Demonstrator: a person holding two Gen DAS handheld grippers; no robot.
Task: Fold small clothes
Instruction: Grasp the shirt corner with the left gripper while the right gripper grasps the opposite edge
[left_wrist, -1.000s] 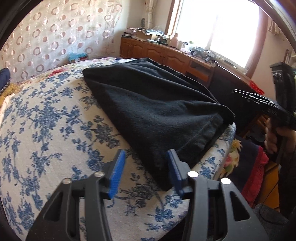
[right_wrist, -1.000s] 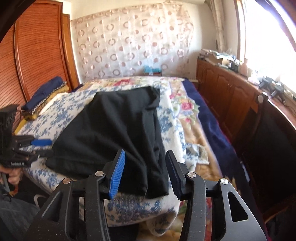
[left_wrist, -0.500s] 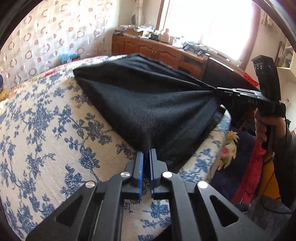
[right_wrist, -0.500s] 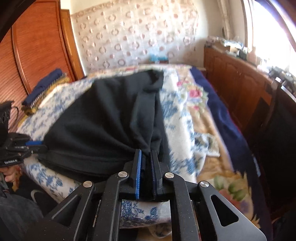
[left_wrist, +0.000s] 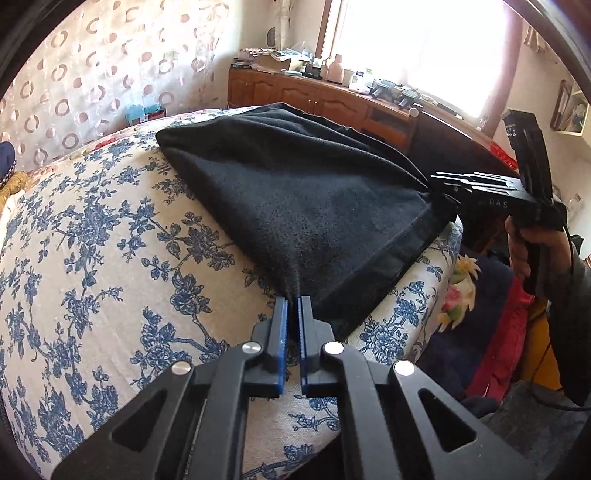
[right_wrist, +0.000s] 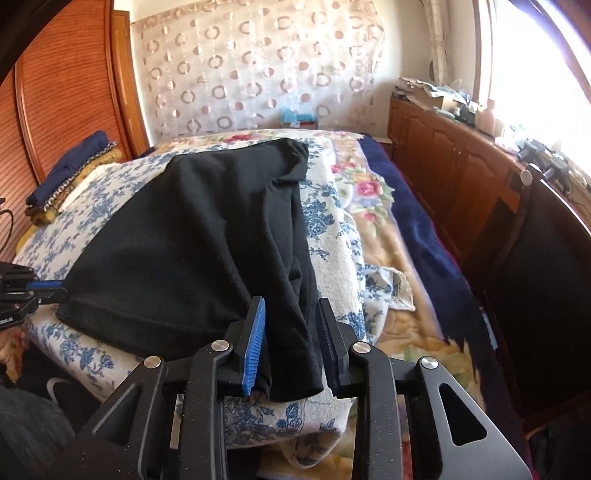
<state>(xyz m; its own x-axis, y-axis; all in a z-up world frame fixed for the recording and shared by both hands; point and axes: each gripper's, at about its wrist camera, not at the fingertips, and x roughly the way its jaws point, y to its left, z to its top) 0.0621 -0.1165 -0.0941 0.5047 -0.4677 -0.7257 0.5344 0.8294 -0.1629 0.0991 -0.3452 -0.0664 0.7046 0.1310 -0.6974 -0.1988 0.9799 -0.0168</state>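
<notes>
Item: black fleece garment (left_wrist: 295, 206), spread flat on a white quilt with blue flower print (left_wrist: 92, 258) covering the bed. Its hemmed near edge runs along the quilt's front edge, and one corner droops over that edge in the right wrist view (right_wrist: 295, 369).

Left gripper (left_wrist: 293, 317): blue-padded fingers (left_wrist: 281, 325) pressed together on the garment's near left corner, the fabric pulled to a point between them. It sits right at the quilt's front edge.

Right gripper (right_wrist: 291, 332): fingers parted, the garment's hanging right corner lying loosely between the pads (touching the blue left pad, a gap at the other). In the left wrist view this gripper (left_wrist: 447, 192) meets the cloth's far corner, but its finger spacing cannot be read there.

Room to move: a broad stretch of bare quilt lies left of the garment. To the right the quilt ends at a floral blanket with navy border (right_wrist: 399, 221), then a brown wooden cabinet row (right_wrist: 450, 162) under the bright window. Folded navy and mustard clothes (right_wrist: 70, 173) are stacked at the bed's far left, well apart from the garment.

Change from half a second ago: the right gripper, then clamped on its corner, has let go and spread; the left grip is unchanged. The garment's right side has slackened into folds.
</notes>
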